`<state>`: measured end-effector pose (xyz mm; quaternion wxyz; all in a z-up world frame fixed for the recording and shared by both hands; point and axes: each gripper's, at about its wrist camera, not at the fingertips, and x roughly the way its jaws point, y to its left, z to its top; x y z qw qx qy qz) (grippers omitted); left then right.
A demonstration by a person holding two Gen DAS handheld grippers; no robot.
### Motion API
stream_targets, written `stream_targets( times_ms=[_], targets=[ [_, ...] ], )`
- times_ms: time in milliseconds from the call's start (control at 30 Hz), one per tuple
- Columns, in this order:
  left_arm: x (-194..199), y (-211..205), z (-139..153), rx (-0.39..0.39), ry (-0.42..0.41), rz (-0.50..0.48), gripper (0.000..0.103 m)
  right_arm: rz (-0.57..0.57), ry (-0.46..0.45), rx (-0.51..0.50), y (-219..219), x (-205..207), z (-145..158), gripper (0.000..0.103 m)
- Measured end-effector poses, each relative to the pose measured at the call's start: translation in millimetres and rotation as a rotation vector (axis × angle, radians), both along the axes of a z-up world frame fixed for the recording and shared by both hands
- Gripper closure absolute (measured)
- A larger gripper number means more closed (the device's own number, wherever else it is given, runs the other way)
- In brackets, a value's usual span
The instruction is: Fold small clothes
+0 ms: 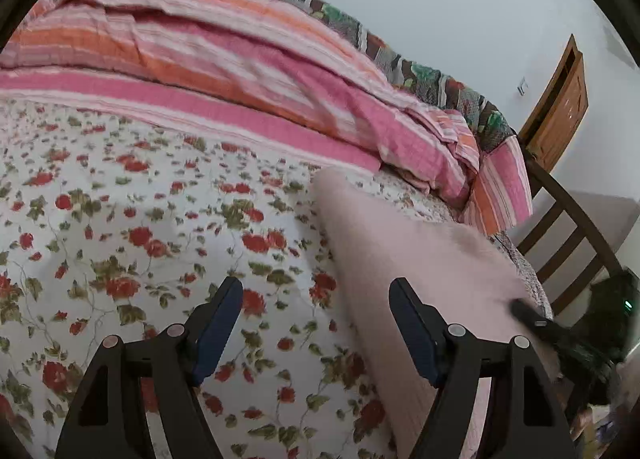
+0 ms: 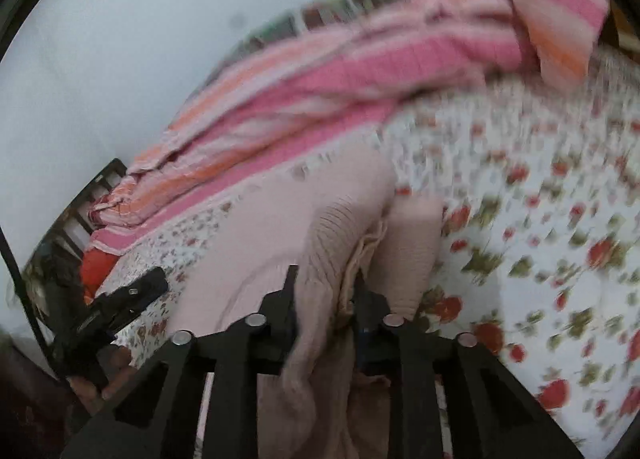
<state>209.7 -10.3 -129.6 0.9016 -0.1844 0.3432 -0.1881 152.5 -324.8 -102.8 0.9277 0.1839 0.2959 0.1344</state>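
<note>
A pale pink knit garment [image 1: 400, 243] lies on the floral bedsheet [image 1: 120, 219] at the right of the left wrist view. My left gripper [image 1: 316, 285] is open over the sheet with nothing between its fingers; its right finger hangs over the garment's left edge. In the right wrist view the same garment [image 2: 248, 243] is bunched up in front, and my right gripper [image 2: 326, 275] is shut on a ribbed fold of it. The other gripper [image 2: 140, 291] shows dark at the left of that view.
A pink and orange striped blanket [image 1: 240, 71] lies bunched along the far side of the bed, with a patterned quilt [image 1: 420, 71] behind it. A dark wooden slatted frame [image 1: 568, 227] stands at the bed's right end. A wooden door [image 1: 560, 107] is beyond.
</note>
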Motion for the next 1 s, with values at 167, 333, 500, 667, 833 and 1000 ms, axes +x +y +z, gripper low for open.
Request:
stream_targets(
  times_ms=[167,333,500,667,833,1000],
  targets=[
    [-3,16,2,0.001,-0.028,0.021,0.029,-0.047,0.094,-0.096,1,-9,-26,0.082],
    [2,27,-2,-0.017,-0.014,0.039,0.029,-0.096,0.065,-0.005,-18,-13,-12,0.047],
    [6,33,-1,-0.026,-0.017,0.043,0.029,-0.016,0.201,0.022,-16,27,-25,0.028],
    [8,37,6,-0.029,-0.043,0.035,0.029,0.022,0.27,0.125,-18,55,-51,0.004],
    [8,48,9,-0.058,-0.049,0.039,0.029,0.077,0.267,0.086,-7,68,-53,0.015],
    [8,58,10,-0.086,-0.049,0.056,0.029,0.11,0.295,0.21,-21,72,-56,0.055]
  ],
)
